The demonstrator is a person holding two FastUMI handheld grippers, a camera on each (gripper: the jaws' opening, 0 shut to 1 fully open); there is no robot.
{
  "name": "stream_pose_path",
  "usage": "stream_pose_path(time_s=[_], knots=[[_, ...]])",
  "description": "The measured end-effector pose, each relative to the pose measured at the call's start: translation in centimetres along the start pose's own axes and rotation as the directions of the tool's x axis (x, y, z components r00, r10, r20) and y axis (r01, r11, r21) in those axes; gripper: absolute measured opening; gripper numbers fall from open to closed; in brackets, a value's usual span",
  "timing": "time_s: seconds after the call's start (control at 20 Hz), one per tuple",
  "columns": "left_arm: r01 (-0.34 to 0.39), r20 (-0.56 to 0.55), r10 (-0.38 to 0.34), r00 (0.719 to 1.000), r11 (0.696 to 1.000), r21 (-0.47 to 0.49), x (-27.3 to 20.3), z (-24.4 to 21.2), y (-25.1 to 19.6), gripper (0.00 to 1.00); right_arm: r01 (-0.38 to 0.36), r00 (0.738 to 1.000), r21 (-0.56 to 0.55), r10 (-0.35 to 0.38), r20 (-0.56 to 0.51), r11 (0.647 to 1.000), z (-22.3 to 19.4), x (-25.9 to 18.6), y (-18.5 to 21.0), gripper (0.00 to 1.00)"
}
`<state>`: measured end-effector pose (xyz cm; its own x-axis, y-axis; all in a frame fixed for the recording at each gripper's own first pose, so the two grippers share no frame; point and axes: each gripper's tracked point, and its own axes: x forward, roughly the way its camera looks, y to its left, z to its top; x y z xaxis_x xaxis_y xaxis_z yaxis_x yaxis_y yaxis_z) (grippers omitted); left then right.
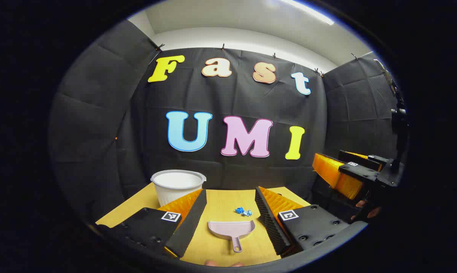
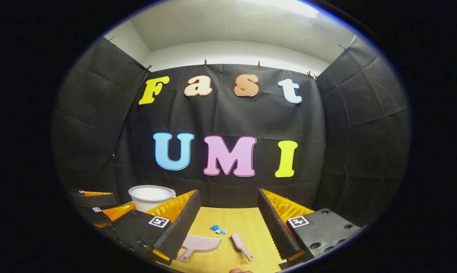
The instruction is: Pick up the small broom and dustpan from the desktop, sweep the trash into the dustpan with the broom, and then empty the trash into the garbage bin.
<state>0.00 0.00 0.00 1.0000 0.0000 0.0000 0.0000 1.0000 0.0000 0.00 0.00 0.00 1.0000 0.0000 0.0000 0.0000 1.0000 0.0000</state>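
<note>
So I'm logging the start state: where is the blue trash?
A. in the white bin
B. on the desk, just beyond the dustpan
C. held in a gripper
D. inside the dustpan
B: the blue trash lies on the bare desk just past the dustpan, apart from it; the bin stands farther back to the left, and both grippers are open, holding nothing.

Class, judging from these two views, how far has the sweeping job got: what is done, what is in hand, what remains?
Nothing is done yet. The dustpan and small broom lie on the desktop, ungripped, and the blue trash is unswept. Both the left tongs and the right tongs are open, hovering above. Left: gripping both tools, sweeping, emptying into the white bin.
</note>
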Motion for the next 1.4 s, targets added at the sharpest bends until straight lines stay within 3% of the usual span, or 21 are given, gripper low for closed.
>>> stream_pose_path(time_s=[0.5, 0.65, 0.75, 1.4], knots=[[0.001, -0.03, -0.001, 1.0, 1.0, 0.022, 0.3, -0.6, -0.8, 0.76, 0.054, 0.998, -0.003, -0.054, -0.017, 0.999, -1.0, -0.1, -3.0, 0.97], [0.022, -0.058, -0.021, 0.998, 1.0, 0.013, 0.9, -2.1, -1.2, 0.76, 0.078, 0.996, -0.032, -0.079, -0.045, 0.996, -3.4, 0.2, -4.0, 0.96], [0.012, -0.064, -0.012, 0.998, 1.0, -0.01, 1.1, -2.3, -1.0, 0.76, 0.062, 0.995, -0.018, -0.063, -0.083, 0.998, -5.0, -0.1, -3.6, 0.98], [0.004, -0.026, -0.004, 1.0, 1.0, -0.017, 3.0, -0.8, -0.8, 0.76, 0.019, 0.998, -0.017, -0.02, -0.056, 1.0, -3.8, 1.9, -2.3, 0.97]])
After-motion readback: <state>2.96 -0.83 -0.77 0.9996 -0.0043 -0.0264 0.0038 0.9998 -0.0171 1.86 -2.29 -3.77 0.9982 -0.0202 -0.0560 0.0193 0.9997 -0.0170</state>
